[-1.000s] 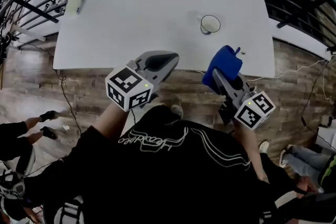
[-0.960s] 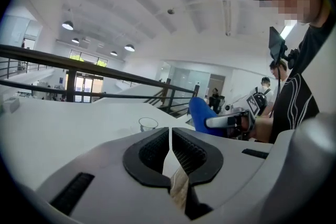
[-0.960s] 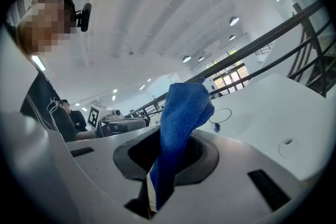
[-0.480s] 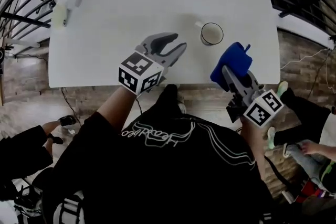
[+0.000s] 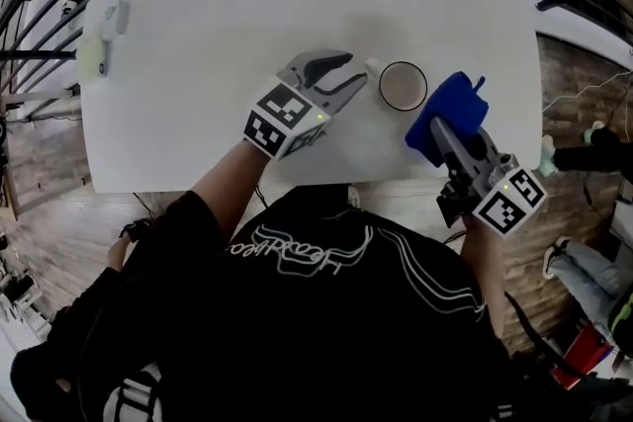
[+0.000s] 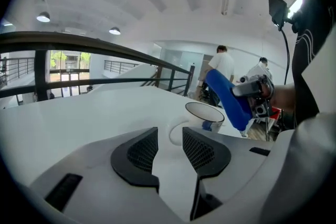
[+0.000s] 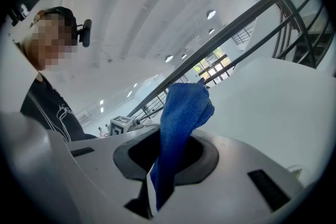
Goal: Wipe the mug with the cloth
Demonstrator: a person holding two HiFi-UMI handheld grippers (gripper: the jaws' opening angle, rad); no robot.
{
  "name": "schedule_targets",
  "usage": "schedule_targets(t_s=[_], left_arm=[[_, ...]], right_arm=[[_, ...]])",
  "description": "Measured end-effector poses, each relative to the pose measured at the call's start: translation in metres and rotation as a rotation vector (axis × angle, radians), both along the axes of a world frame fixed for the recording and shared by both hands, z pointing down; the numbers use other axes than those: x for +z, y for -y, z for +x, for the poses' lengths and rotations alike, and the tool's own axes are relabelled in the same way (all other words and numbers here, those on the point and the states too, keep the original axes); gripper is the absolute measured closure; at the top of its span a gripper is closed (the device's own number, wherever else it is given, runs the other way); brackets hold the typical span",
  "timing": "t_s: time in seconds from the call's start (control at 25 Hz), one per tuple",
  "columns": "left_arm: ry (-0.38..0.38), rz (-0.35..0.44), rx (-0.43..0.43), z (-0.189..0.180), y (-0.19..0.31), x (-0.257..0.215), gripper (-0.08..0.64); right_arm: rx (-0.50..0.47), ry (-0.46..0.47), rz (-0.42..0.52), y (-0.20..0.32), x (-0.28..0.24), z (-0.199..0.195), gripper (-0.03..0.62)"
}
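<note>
We work at a white surface (image 5: 247,5) ringed by dark railing. The mug (image 5: 402,86) stands upright on its near right part. Left of the mug and beyond it the top lies bare and open. Some small pale items (image 5: 99,49) sit by the far left edge, well apart from the mug. On the mug's near side the surface's edge is close, with wood floor below it, and the right edge runs just past the cloth (image 5: 450,114).

Our left tool (image 5: 351,79) lies just left of the mug. Its jaws have just been opening and now stand released with nothing between them, the mug's handle just ahead of their tips. Our right tool (image 5: 440,128), just right of the mug, is clenched on the blue cloth, which stands up from its jaws in a fold.

The mug is white with a thin dark rim, its mouth open upward and a blue mark on its side.
</note>
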State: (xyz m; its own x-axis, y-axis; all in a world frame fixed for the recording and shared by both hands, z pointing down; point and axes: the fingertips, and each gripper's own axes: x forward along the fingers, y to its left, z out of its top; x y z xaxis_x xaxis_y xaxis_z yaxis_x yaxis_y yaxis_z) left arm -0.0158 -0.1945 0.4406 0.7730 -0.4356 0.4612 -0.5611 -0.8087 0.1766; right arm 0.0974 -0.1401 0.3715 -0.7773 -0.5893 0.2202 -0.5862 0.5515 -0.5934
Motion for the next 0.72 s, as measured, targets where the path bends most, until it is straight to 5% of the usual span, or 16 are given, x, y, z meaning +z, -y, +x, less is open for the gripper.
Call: schedule_targets(t_s=[0.28, 0.72], left_arm=[[0.037, 0.053, 0.146, 0.023, 0.007, 0.013, 0.423], [0.07, 0.055, 0.152, 0.031, 0.011, 0.017, 0.483]], right_arm=[[0.002, 0.031, -0.022, 0.004, 0.009, 0.003, 0.538], [0.0, 0.051, -0.042, 0.001, 0.015, 0.005, 0.538]])
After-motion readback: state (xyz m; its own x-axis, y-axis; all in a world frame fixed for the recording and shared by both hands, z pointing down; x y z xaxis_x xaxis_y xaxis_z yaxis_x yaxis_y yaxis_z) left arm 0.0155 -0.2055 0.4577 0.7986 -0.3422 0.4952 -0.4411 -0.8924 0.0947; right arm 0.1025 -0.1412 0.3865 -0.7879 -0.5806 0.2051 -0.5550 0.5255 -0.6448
